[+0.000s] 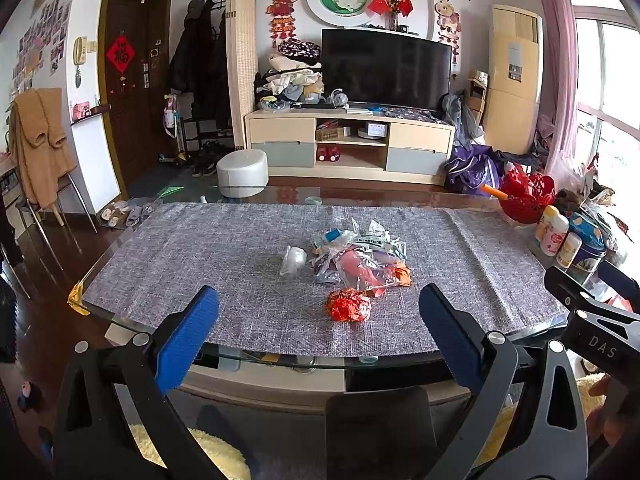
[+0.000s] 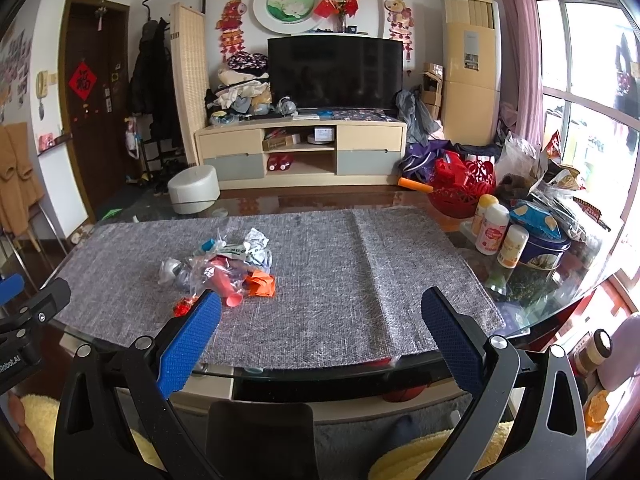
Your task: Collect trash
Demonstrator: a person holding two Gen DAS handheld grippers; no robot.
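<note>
A heap of trash (image 1: 362, 258) lies mid-table on the grey cloth (image 1: 200, 264): clear plastic wrappers, crumpled paper, orange scraps. A white plastic wad (image 1: 293, 260) lies left of it and a crumpled red-orange foil ball (image 1: 348, 305) lies nearest me. My left gripper (image 1: 318, 308) is open and empty, held back at the table's near edge, facing the heap. My right gripper (image 2: 320, 310) is open and empty, right of the heap (image 2: 230, 262), over bare cloth (image 2: 360, 280). The foil ball (image 2: 182, 307) is partly hidden by its left finger.
Bottles (image 2: 496, 234), a blue tin (image 2: 540, 250), a red basket (image 2: 460, 186) and bags crowd the table's right end. The glass table edge (image 1: 280, 360) runs just before the grippers. A white stool (image 1: 242, 172) and TV cabinet (image 1: 348, 146) stand beyond.
</note>
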